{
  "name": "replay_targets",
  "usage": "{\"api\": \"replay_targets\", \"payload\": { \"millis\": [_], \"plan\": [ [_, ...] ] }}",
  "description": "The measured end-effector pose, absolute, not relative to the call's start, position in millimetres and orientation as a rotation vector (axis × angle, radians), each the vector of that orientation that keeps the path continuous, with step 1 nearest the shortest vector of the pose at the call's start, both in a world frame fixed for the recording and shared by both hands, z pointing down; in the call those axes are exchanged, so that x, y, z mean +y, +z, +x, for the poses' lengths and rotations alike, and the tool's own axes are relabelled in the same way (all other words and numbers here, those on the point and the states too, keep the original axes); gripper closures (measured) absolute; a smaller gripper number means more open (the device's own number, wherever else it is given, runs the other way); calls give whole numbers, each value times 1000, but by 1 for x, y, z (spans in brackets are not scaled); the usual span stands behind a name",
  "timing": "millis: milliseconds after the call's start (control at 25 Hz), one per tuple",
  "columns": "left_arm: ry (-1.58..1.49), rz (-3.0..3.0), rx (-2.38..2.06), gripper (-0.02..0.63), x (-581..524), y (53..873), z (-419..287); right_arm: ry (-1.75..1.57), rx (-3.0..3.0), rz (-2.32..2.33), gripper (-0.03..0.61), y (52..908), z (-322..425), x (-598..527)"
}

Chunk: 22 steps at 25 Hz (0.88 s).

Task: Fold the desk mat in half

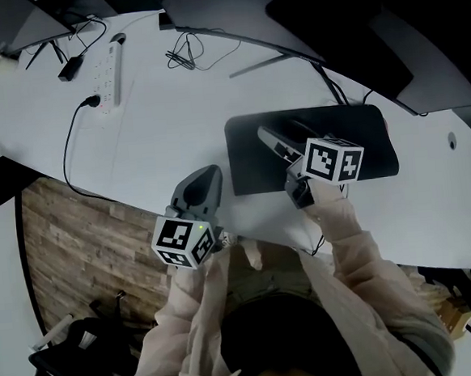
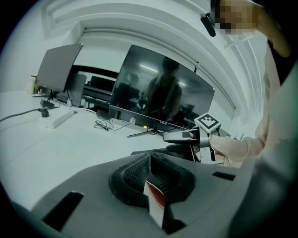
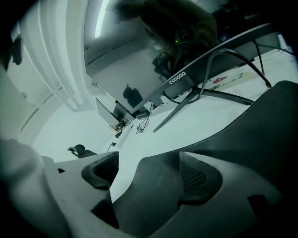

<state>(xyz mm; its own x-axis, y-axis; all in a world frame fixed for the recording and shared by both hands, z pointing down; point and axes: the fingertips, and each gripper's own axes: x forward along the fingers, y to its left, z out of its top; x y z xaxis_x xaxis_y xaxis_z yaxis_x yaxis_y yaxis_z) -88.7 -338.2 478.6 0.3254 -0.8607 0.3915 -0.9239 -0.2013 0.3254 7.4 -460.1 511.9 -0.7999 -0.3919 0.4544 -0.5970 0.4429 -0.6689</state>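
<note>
The black desk mat (image 1: 361,133) lies flat on the white desk (image 1: 173,123), right of centre. My right gripper (image 1: 284,139) hovers over the mat's left half with its jaws wide open. In the right gripper view the mat (image 3: 260,125) runs between the two pads (image 3: 198,174), and neither pad presses on it. My left gripper (image 1: 206,177) stands left of the mat near the desk's front edge, apart from it. Its jaws (image 2: 150,172) are shut with nothing between them. From the left gripper view the mat (image 2: 149,151) shows as a dark strip beneath the right gripper (image 2: 179,136).
A large monitor (image 1: 328,22) on a thin metal stand (image 1: 262,63) sits behind the mat. A white power strip (image 1: 111,71) and tangled cables (image 1: 180,54) lie at the far left of the desk. Wooden floor (image 1: 77,236) shows beyond the front-left desk edge.
</note>
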Motion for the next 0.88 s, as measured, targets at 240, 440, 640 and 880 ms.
{"api": "replay_targets", "payload": {
  "millis": [240,440,640,880],
  "plan": [
    [157,2138,-1554,580,-335,471,-92,1247,-2518,859,178,495,7,-455],
    [145,2191,-1538,580,-323,456,-96,1192,-2527,897,178,478,13,-433],
    [125,2250,-1517,580,-306,441,-100,1121,-2562,943,177,456,17,-407],
    [97,2330,-1492,580,-282,417,-99,936,-2641,1000,247,416,25,-367]
  ]
}}
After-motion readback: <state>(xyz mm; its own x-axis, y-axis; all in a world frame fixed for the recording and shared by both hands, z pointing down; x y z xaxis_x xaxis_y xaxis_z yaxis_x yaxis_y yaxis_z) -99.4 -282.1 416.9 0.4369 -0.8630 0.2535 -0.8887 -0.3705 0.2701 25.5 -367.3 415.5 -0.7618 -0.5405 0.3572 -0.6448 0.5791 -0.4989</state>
